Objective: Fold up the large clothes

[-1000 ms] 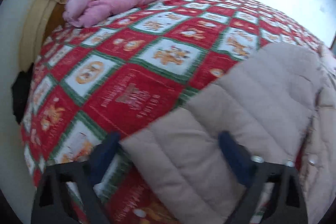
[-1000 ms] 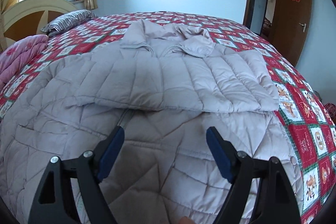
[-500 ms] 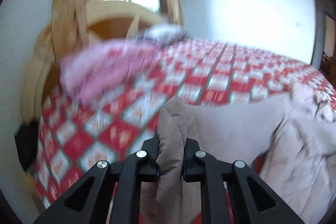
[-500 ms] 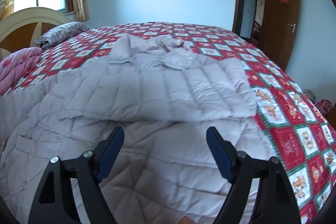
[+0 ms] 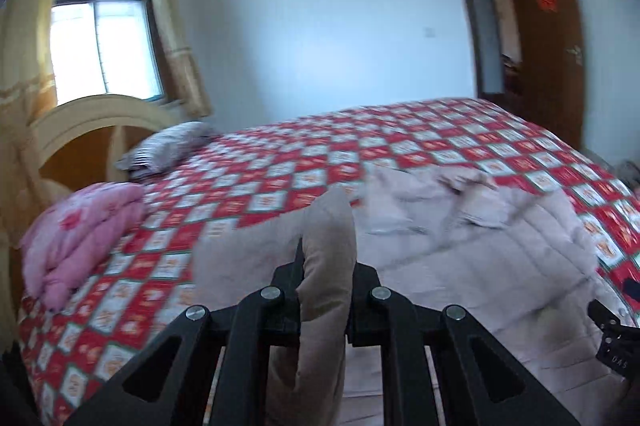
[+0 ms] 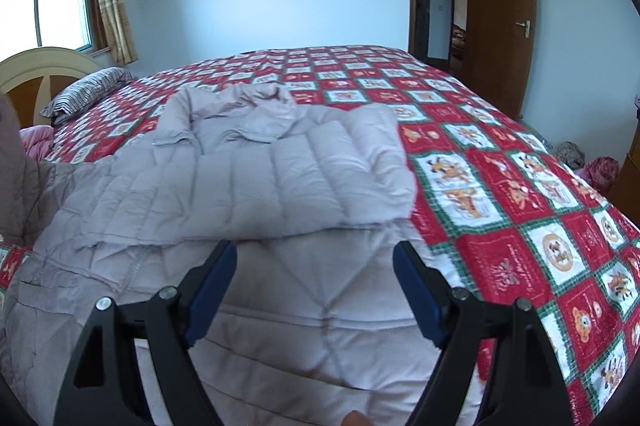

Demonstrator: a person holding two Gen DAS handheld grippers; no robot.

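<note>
A pale beige-grey quilted down coat lies spread on a bed, one sleeve folded across its chest. It also shows in the left wrist view. My left gripper is shut on the coat's other sleeve and holds it lifted above the bed at the coat's left side. That raised sleeve shows at the left edge of the right wrist view. My right gripper is open and empty, just above the coat's lower body. Its blue pads are wide apart.
The bed has a red, white and green checked cover. A pink quilt and a striped pillow lie by the headboard. A brown door stands open at the far right. Bags sit on the floor.
My left gripper has shut on the coat's sleeve and lifted it off the bed, swinging right towards the coat. My right gripper has stayed open and risen a little.
</note>
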